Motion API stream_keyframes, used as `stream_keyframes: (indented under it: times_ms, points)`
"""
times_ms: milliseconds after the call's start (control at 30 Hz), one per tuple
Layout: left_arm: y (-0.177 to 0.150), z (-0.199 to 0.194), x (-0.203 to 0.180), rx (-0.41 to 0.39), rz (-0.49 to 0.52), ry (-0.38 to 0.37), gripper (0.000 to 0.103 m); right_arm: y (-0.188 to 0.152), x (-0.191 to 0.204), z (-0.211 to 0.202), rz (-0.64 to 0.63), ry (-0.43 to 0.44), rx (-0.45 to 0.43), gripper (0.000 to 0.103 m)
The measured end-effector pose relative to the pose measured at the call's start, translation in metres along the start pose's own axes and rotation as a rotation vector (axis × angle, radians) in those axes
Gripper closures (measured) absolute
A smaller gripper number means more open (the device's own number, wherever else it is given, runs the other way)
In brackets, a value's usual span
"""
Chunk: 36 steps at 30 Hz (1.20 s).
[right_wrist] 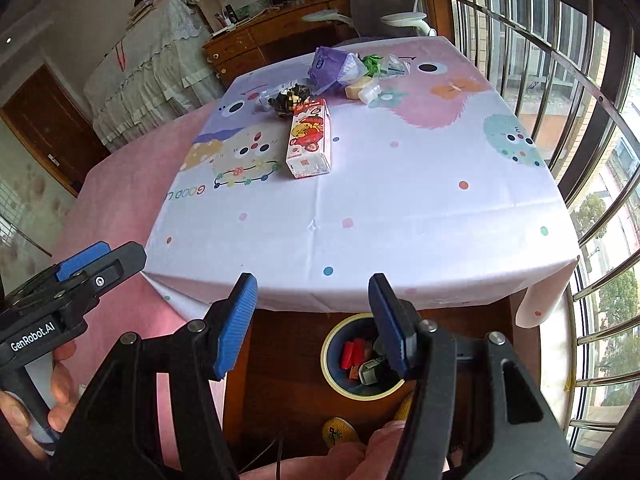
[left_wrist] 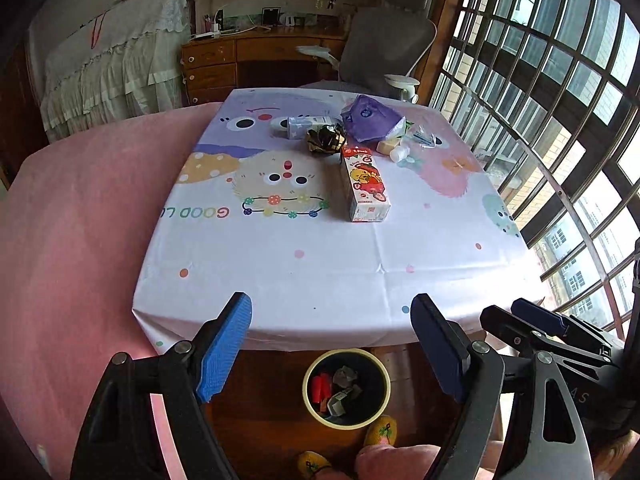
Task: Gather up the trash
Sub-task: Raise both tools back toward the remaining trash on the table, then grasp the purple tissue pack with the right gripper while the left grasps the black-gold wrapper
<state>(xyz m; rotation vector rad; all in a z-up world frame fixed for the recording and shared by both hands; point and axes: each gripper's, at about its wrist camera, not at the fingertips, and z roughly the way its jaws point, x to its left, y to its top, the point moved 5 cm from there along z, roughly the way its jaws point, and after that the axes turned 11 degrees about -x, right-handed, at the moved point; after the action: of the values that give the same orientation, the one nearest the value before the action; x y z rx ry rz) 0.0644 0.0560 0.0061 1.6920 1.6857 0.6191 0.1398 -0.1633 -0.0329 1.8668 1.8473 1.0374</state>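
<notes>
Up on the white cartoon tablecloth [left_wrist: 320, 264], a tall red-and-white juice carton [left_wrist: 365, 186] lies in front of a purple crinkly bag [left_wrist: 370, 118]. Near the carton, the cloth's front half is bare. Both the left claw [left_wrist: 332, 348] and right claw [right_wrist: 312, 320] are wide open, holding nothing, above the round yellow-rimmed bin [left_wrist: 347, 387].

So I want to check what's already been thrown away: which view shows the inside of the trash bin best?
The left wrist view: the trash bin shows whole between the fingers, with red and grey scraps inside. In the right wrist view one of the right gripper's fingers covers part of the bin.

- Our left gripper [left_wrist: 332, 344] hangs empty, its jaws spread wide.
- Our right gripper [right_wrist: 313, 322] hangs just beside it, likewise gaping and empty.
</notes>
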Motion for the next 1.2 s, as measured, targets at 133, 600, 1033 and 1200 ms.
stream_keyframes:
  times_ms: [133,600,1033,1200]
  points:
    - [0.031,0.006,-0.002,0.005,-0.01,-0.008,0.022,0.037,0.007,-0.005,-0.097,-0.03,-0.051,0.048]
    - [0.132,0.149,-0.022,0.08,-0.079,0.046,0.022,0.191,-0.033,0.145,-0.182,0.059,0.04,0.056]
    - [0.176,0.319,-0.002,0.214,-0.184,0.215,0.022,0.261,-0.063,0.345,-0.268,0.153,0.233,0.056]
    - [0.175,0.356,0.01,0.261,-0.211,0.243,0.022,0.245,-0.058,0.375,-0.32,0.198,0.267,0.073]
